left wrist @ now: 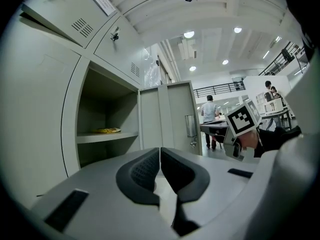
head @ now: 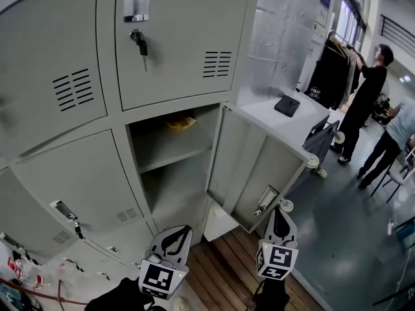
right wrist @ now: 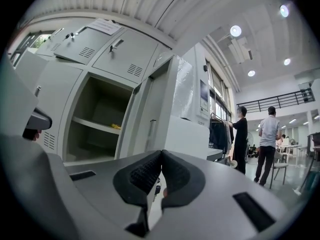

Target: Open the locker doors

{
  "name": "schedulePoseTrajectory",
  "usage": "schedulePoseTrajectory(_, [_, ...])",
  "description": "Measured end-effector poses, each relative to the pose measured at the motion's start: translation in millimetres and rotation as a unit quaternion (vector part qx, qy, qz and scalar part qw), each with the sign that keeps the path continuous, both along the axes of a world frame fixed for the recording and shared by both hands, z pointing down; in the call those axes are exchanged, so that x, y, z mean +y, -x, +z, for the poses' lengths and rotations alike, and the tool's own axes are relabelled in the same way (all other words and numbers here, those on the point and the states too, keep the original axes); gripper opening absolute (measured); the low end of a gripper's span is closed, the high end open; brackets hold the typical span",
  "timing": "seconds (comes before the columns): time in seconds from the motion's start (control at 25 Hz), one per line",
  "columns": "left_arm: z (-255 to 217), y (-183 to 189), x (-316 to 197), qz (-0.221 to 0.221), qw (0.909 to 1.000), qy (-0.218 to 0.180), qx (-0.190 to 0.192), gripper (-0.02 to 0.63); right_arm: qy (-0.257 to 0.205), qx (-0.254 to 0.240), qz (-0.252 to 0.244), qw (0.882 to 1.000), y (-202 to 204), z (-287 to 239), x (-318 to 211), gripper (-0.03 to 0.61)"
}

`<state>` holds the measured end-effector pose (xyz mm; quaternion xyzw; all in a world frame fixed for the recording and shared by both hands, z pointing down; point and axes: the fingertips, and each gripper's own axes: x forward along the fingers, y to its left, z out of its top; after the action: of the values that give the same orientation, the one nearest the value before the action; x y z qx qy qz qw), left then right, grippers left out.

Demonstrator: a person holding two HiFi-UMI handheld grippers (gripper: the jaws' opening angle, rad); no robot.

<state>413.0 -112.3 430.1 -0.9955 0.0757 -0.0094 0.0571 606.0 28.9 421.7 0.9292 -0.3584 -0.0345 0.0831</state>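
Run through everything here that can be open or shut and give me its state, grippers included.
Lower middle locker door, open, swung wide to the right.
Upper locker door, shut, key in its lock.
Lower left locker door, shut.
Left gripper, shut, empty.
Right gripper, shut, empty.
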Motion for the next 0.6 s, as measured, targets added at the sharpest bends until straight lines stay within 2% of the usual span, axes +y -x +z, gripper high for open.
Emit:
schedulePoseTrajectory(0.36, [1,-1,-3,-0.002,1.0,0.005,0.001,0.026,0.008,0.004,0.0,1.0,-3,0,0,0.015])
schedulePoseTrajectory(0.6, [-7,8,-5,-0.012,0.9999,0.001,0.008,0.026,-0.004,0.013,-0.014,1.0,17,-14,3,0.015])
